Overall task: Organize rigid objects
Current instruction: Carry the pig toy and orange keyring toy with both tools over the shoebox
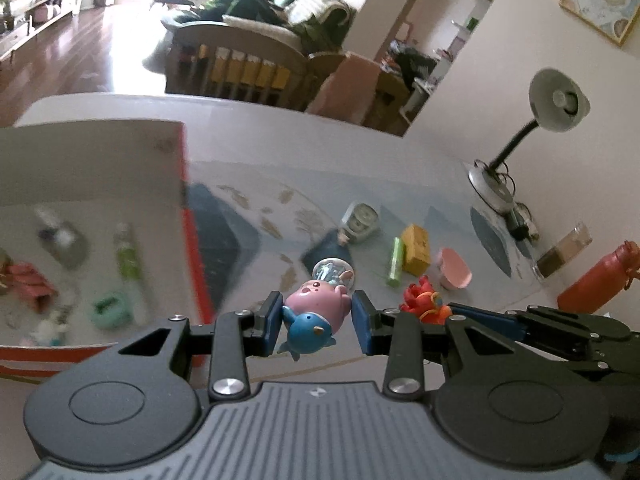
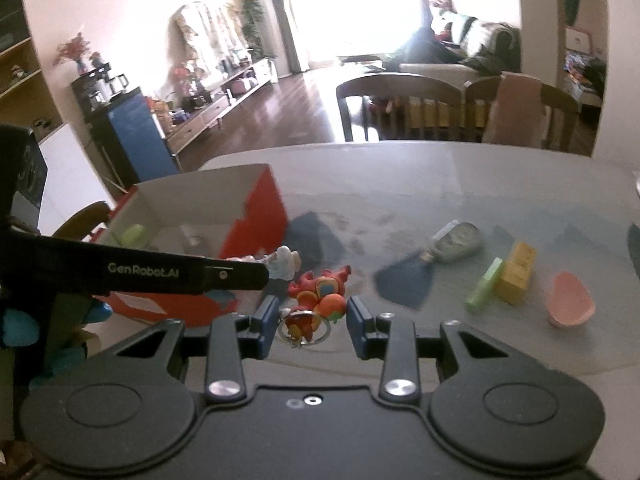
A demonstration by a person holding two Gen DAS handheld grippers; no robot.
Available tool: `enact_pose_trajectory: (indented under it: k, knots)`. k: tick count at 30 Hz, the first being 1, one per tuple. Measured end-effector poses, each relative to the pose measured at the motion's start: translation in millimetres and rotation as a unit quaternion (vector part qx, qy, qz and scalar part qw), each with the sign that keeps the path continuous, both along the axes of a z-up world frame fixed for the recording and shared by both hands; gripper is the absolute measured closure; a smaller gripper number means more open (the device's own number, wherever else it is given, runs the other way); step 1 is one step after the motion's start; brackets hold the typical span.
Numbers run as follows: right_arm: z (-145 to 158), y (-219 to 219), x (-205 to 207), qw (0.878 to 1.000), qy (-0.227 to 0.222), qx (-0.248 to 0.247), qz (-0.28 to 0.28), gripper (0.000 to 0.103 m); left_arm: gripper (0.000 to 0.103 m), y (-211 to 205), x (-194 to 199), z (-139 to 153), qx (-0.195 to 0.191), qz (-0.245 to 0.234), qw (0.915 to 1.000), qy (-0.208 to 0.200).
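- My left claw (image 1: 317,322) is gripping a pink and blue plastic animal figurine with a clear globe on top (image 1: 318,308), both blue pads pressing on its sides, and I am holding it up above the grey counter (image 1: 320,152).
- To the left of that figurine, the red and white cardboard box (image 1: 192,248) is sitting open on the counter, with a green tube, a mint-green round item and a red piece lying inside; they are too blurred to name further.
- My right claw (image 2: 313,326) is standing open, its two blue pads on either side of a red and orange plastic toy figure with a metal key ring (image 2: 318,300) that is lying on the counter; the pads are not touching it.
- Farther right on the counter, a light green plastic tube (image 2: 485,285) is lying just beside a yellow rectangular box (image 2: 516,268), and a pink shallow bowl (image 2: 570,300) is sitting near them.
- A grey-green car key fob (image 2: 456,242) is lying beyond the tube, well apart from the cardboard box.
- A black gooseneck desk lamp (image 1: 532,128) and a red drinking bottle (image 1: 596,280) are standing near the right edge of the counter.
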State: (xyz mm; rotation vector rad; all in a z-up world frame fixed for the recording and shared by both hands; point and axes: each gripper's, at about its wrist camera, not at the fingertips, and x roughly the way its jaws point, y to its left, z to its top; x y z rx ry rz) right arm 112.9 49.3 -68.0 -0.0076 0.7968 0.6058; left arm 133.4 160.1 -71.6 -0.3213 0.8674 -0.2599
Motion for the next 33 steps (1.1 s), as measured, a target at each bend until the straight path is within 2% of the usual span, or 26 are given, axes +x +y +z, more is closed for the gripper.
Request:
enact_pose_trajectory:
  k: [7,17,27,33]
  knots:
    - [8.7,54.6,-1.7,0.999,-0.015,0.000,0.030,0.068,0.067,53.0,-11.4,8.0,0.000,0.032,0.9994,-0.010]
    - [2.6,127.8,2.7,0.998,-0.002,-0.003,0.066,0.068,0.067,120.5,-19.3,4.1,0.012,0.072,0.9973,-0.011]
    - [-20.9,181.6,28.6,0.996,0.007,-0.045,0.077,0.067,0.067,174.5,-5.6,-15.4,0.045,0.093,0.9946,0.005]
    - [-42.6,203.5,41.6,0.993,0.019,-0.079,0.086,0.067,0.067,183.0,6.3,-31.1,0.060,0.082,0.9948,0.016]
